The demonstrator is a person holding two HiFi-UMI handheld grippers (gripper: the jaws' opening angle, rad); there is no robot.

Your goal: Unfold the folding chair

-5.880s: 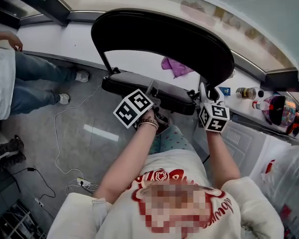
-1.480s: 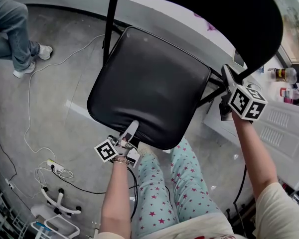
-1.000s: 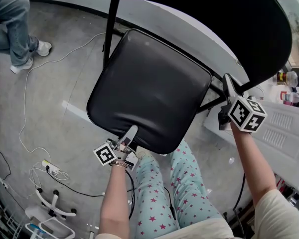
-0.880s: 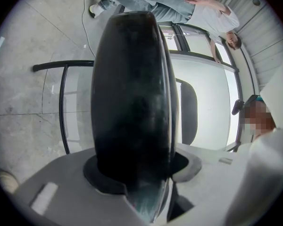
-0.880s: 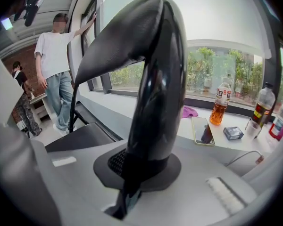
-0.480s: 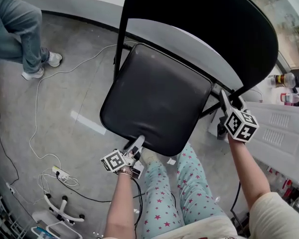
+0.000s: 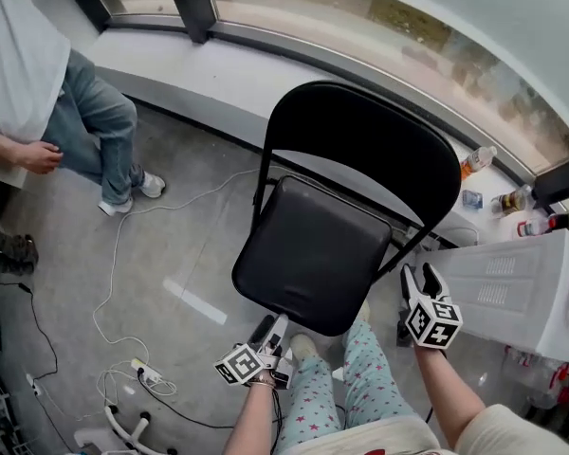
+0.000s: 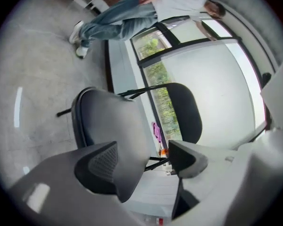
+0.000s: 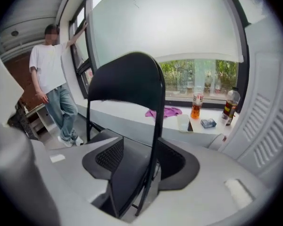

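The black folding chair [image 7: 315,252] stands unfolded on the concrete floor, seat flat and its backrest [image 7: 364,148] toward the window. My left gripper [image 7: 269,333] is open just short of the seat's front edge, touching nothing. The left gripper view shows the seat [image 8: 108,121] beyond that gripper [image 8: 144,149], with nothing in the gap. My right gripper [image 7: 419,280] is open beside the chair's right side, a little apart from the frame. In the right gripper view the backrest [image 9: 125,76] and a frame tube rise beyond the gripper [image 9: 140,159].
A person in a white shirt and jeans [image 7: 83,112] stands at the left. A white cable [image 7: 114,254] and power strip [image 7: 144,375] lie on the floor. Bottles [image 7: 476,161] stand on the window ledge. A white cabinet [image 7: 512,282] sits at the right.
The chair went from folded and lifted to open on the floor. In the last half second both grippers came off the seat edge and side frame, and the view drew back.
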